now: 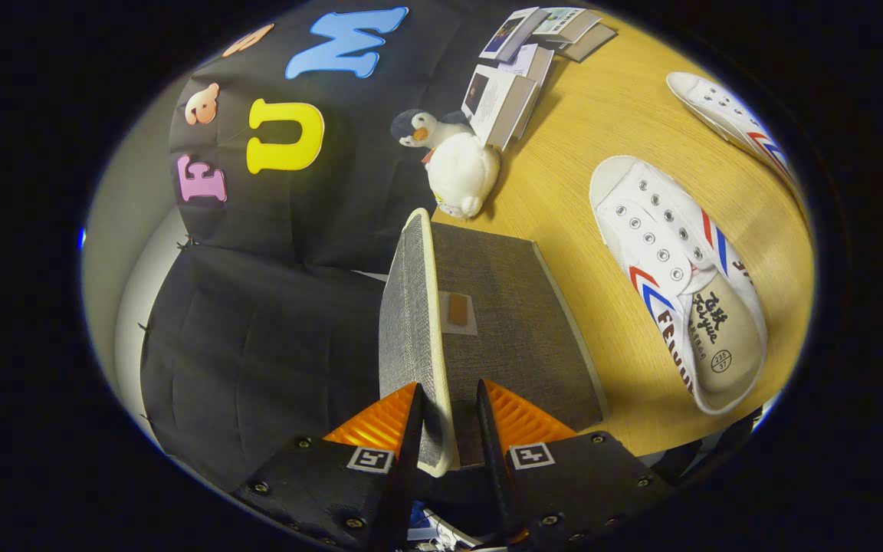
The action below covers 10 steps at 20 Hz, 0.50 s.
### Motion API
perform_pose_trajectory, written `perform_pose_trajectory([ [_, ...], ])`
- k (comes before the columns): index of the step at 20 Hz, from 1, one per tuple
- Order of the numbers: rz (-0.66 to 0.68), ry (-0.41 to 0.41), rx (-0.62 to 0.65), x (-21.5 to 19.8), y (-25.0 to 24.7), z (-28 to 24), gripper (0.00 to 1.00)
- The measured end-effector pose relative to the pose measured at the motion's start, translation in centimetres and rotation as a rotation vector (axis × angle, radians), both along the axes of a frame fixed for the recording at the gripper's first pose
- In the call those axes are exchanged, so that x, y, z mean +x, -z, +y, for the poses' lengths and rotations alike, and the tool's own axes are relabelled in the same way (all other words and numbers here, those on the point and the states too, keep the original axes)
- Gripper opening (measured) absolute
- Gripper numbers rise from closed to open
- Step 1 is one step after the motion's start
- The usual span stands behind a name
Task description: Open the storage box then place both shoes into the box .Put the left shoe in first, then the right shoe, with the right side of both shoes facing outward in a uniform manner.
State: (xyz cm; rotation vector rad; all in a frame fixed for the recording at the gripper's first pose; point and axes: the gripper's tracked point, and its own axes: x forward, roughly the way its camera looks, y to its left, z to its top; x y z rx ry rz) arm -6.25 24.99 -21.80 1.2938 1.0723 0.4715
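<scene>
The grey fabric storage box (522,337) sits on the wooden table (579,130), just ahead of my fingers. Its lid (407,322), grey with a cream trim, stands lifted on edge. My gripper (445,418) is shut on the lid's near rim, which runs between the two fingers. Beside the box lies a white shoe (679,284) with red and blue stripes, its opening toward me. A second matching shoe (733,115) lies farther off, beyond the first.
A plush penguin (457,165) sits just past the box's far end, against the black cloth wall. Several small white cartons and booklets (510,84) lie behind it on the table.
</scene>
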Motion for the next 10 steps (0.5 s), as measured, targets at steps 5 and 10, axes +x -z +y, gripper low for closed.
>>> perform_pose_trajectory([
  [5, -0.027, 0.011, 0.024, 0.7, -1.1, -0.2, 0.06],
  [10, -0.145, -0.025, -0.012, 1.1, -4.7, -0.7, 0.00],
])
